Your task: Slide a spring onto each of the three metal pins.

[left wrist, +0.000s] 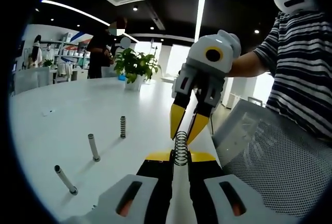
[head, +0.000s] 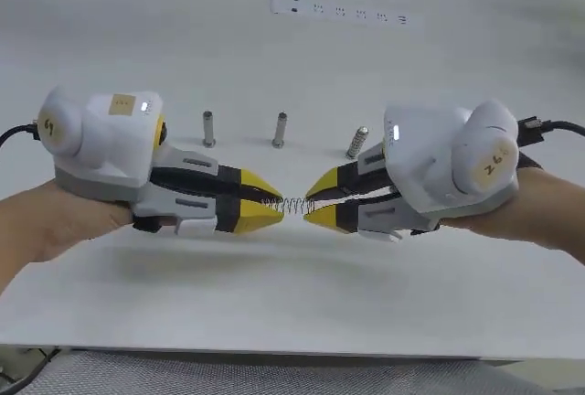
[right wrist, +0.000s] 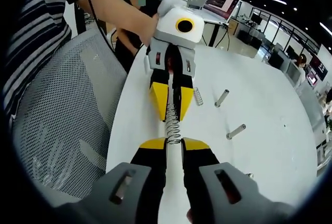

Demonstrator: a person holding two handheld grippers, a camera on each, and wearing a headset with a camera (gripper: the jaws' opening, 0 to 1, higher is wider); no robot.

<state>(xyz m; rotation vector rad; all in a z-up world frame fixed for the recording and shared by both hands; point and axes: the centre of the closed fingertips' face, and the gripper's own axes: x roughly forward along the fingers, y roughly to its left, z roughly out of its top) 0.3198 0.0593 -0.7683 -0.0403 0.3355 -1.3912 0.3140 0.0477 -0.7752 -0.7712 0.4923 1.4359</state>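
The left gripper [head: 272, 205] and the right gripper [head: 311, 207] meet tip to tip above the white table [head: 292, 38]. Each has its jaws pinched on one end of a small spring [head: 291, 204], which hangs level between them, off the surface and nearer the person than the pins. In the head view the right-hand pin [head: 362, 131] already carries a fitted coil [head: 356, 146], while the middle pin [head: 280, 129] and the left-hand pin [head: 208, 128] stand bare. So about a third of the job looks done: the held spring is not yet on a pin, and a third spring is needed after it.
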